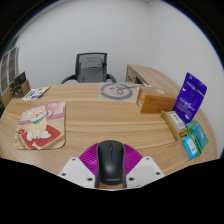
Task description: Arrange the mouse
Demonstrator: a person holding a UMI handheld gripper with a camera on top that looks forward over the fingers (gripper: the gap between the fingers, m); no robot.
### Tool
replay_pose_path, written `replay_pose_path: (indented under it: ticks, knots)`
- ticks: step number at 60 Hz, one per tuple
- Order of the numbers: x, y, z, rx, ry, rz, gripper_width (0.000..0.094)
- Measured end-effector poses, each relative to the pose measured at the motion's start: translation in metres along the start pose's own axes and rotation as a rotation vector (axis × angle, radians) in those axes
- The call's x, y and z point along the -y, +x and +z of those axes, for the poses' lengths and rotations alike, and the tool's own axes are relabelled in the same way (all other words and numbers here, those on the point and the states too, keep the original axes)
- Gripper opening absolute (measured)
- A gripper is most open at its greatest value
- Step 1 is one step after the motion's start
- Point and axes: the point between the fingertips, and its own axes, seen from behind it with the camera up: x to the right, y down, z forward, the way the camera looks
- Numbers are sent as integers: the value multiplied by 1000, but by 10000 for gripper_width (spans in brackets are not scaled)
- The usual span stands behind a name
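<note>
Item: black, rounded plastic computer mouse (pixel 110 160), lower centre of the frame, sitting between the jaws of my gripper (pixel 110 172); both purple pads (pixel 92 158) are touching its sides, so I am reading the jaws as closed on it.

Destination, by my judgement: the square mouse mat printed with a cartoon dog (pixel 41 126), left of centre on the wooden table (pixel 100 115).

Handling: I am planning a level carry and a flat, squared set-down before releasing.

Also present: purple pouch (pixel 189 97), cardboard box (pixel 156 99), grey office chair (pixel 90 68).
</note>
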Motion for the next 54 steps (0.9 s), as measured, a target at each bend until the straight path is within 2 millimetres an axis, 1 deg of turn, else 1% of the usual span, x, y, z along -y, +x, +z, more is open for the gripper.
replay_pose_path:
  ticks: [3, 6, 12, 17, 20, 25, 27, 30, 32, 37, 42, 48, 54]
  knots:
    - [6, 0, -8, 2, 3, 6, 303]
    - [19, -1, -19, 5, 24, 6, 303]
    - [62, -6, -44, 4, 88, -13, 304]
    - [102, -23, -63, 22, 134, -23, 303]
    - [124, -41, -73, 43, 156, -14, 303]
    - [156, -81, -89, 95, 196, -6, 302]
    - [166, -99, -94, 112, 209, -13, 303]
    - [174, -128, -97, 138, 220, -29, 303]
    - [177, -151, -98, 156, 222, -36, 302]
    - [174, -198, -90, 191, 217, -61, 303]
    - [159, -236, -76, 206, 201, -93, 303]
    - [131, -265, -56, 212, 163, -109, 304]
    - [104, -278, -34, 201, 139, -126, 302]
